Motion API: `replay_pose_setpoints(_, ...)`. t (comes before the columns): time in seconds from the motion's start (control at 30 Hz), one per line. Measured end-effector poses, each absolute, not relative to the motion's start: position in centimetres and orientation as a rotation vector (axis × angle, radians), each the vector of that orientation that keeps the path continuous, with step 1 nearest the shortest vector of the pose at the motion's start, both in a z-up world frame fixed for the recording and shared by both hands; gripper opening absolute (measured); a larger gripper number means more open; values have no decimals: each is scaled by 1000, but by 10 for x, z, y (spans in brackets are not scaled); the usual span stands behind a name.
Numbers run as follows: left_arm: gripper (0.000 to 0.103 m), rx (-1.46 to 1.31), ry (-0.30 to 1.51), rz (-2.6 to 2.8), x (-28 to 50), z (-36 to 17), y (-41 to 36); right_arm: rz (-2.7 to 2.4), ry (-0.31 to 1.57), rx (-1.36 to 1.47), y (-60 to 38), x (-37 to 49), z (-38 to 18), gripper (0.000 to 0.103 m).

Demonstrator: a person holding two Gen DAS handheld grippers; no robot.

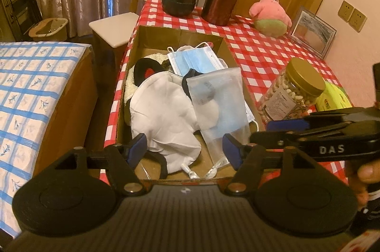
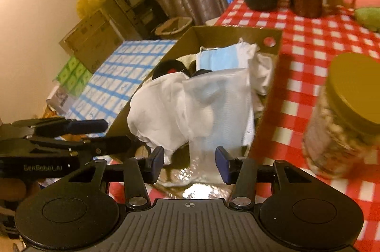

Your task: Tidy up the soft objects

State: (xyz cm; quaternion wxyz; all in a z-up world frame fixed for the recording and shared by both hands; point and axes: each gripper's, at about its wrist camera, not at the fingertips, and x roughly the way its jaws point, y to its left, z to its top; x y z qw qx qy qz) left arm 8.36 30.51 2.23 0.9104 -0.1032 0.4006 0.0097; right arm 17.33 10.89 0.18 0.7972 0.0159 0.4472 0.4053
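The left gripper (image 1: 184, 145) is held with its fingers (image 1: 139, 145) parted wide over the near end of the cardboard box (image 1: 142, 38); nothing is pressed between the pads, though the white quilted cloth (image 1: 163, 107) and the lower end of the translucent pouch (image 1: 218, 105) are seen in the gap below them. The right gripper (image 2: 190, 158) is likewise released, its fingers (image 2: 222, 160) standing apart on either side of the pouch's clear plastic tail (image 2: 201, 157); whether a pad brushes the plastic cannot be told, as that view is blurred.

The pouch is judged to have been set down in the box, on top of the cloth and partly over a blue surgical mask (image 1: 192, 59). A black-and-red plush item (image 1: 143, 71) lies deeper in the box, half covered.

For the step to be done well, both pairs of fingers should be lifted straight clear, so that the pouch's loose tail is not snagged and dragged out over the box's near wall. The tail hangs close to that wall and may need to be tucked in.

Outside the box, on the red-checked surface (image 1: 261, 50), a pink starfish plush (image 1: 270, 10) is left standing near the wall, well apart from the box; it is judged the next soft thing to be gathered. The jar of nuts (image 1: 294, 90) just beside the box should be passed with care.
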Motion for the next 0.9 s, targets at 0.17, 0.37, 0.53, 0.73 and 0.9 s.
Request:
replay_pose_setpoints(0.17,88,-173,805,65,70,33,294,806,917,7,93,153,15,72)
replay_pose_setpoints(0.37,95,-175,788,108,47,42,283,726,876,5,74,133,28,78)
replay_pose_setpoints(0.53,98,-194,776,153,27,48,272,683,862,5,59,115,35,79)
replay_pose_setpoints(0.73,99,-233,773,185,2,53,258,658,861,4,45,95,41,80)
replay_pose_setpoints(0.9,99,-251,766,216,-19,58,247,642,852,-2,33,77,46,80)
